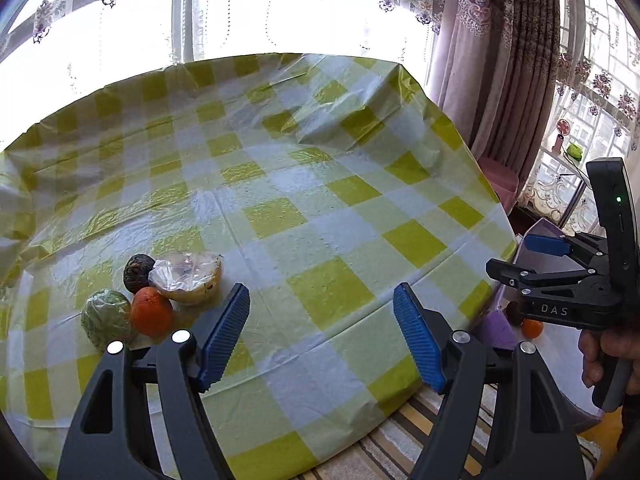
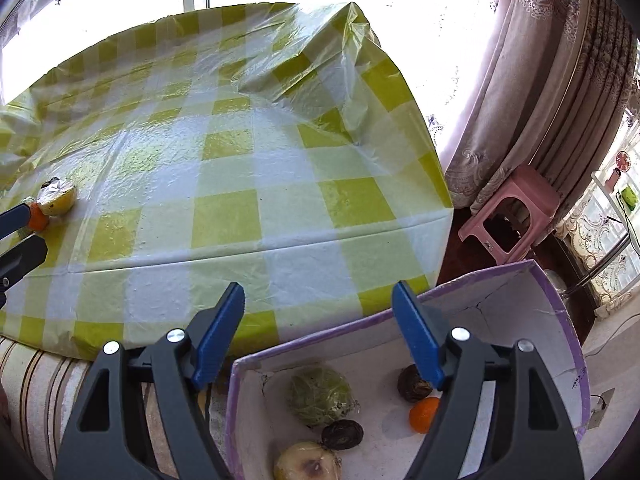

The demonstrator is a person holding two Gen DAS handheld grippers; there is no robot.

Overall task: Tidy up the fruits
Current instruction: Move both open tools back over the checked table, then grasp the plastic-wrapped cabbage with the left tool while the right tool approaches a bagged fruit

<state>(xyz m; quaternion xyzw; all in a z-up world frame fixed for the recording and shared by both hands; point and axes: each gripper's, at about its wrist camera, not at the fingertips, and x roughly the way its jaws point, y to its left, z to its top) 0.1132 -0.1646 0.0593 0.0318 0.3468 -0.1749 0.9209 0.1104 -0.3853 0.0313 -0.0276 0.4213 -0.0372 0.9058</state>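
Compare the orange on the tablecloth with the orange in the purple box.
The orange on the tablecloth lies among three other fruits, touching a plastic-wrapped green fruit; the orange in the purple box lies on the white floor of the box, partly hidden behind a finger of the right gripper. Both are round and unwrapped, and neither is held.

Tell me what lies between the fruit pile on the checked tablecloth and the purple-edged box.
Only bare green-checked tablecloth between the fruit pile and the purple-edged box, seen in the right wrist view.
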